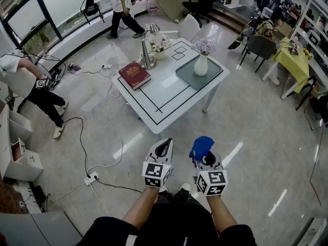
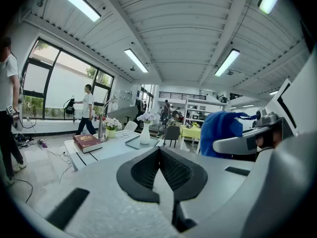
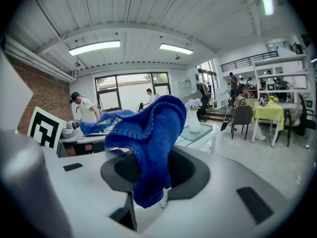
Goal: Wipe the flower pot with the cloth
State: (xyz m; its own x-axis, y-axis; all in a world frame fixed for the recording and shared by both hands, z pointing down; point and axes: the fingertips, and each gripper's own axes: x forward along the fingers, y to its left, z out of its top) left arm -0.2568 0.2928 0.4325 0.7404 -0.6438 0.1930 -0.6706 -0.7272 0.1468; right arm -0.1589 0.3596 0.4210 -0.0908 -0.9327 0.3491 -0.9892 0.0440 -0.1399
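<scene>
The flower pot (image 1: 160,53), small and pale with white blooms, stands at the far side of the white table (image 1: 169,102); the left gripper view shows this pot (image 2: 112,131) far ahead. My right gripper (image 1: 203,155) is shut on a blue cloth (image 1: 201,146), which bunches up above the jaws (image 3: 148,133). In its own view the right gripper (image 3: 154,170) clamps the cloth's lower fold. My left gripper (image 1: 163,150) is shut with nothing in it, its pads meeting (image 2: 159,155). Both grippers hang over the floor, well short of the table. The cloth (image 2: 223,133) also shows beside the left gripper.
On the table lie a red book (image 1: 134,75), a silver lamp (image 1: 147,55) and a white vase (image 1: 201,64) on a grey tray (image 1: 192,76). Cables and a power strip (image 1: 91,178) cross the floor at left. A person (image 1: 31,86) bends at left; chairs (image 1: 261,46) stand at right.
</scene>
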